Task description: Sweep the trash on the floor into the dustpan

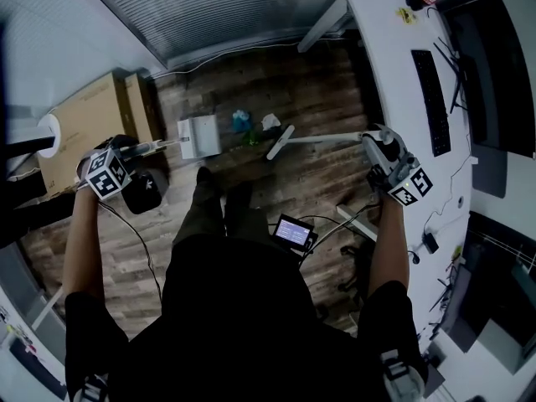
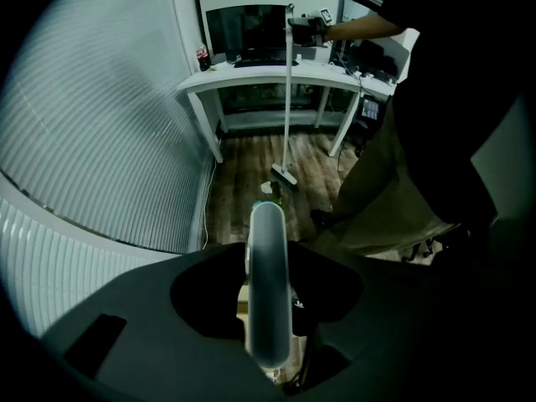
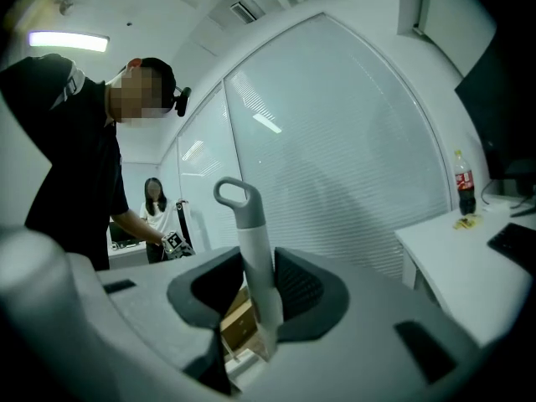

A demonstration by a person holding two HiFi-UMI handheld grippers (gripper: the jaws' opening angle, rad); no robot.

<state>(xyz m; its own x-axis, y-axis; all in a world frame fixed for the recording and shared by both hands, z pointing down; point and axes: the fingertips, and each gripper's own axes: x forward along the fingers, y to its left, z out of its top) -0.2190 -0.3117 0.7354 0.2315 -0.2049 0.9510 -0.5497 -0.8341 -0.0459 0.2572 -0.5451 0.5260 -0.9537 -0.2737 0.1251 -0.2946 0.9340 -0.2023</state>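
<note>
Starting nearest, at the bottom of the head view, the person's feet stand beside a small lit screen (image 1: 293, 233) and loose cables (image 1: 335, 216) on the wooden floor (image 1: 276, 90). At mid-left, the left gripper (image 2: 268, 262) points steeply down with the dustpan handle (image 2: 268, 308) standing between its jaws. The jaws are spread wide, with dark space on either side of the handle, so they look unclamped. At mid-right, the right gripper (image 3: 255, 291) has its jaws pinched on the broom handle (image 3: 249, 241), just below its loop. Farther up the frame, the dustpan (image 1: 199, 136) sits left of centre. The trash (image 1: 243, 122), a few blue, green and white scraps, lies just right of it. The broom head (image 1: 280, 141) rests just right of the scraps, near the desk (image 1: 381, 57) leg.

The weak spot is probably the left side. If those jaws close loosely or off-centre, the handle may twist or slip, and the dustpan could turn away from the scraps. The scraps look light, so a fast stroke may flick them past the dustpan's sides. The broom head could also snag the desk leg, and a backward step could catch the cables.
</note>
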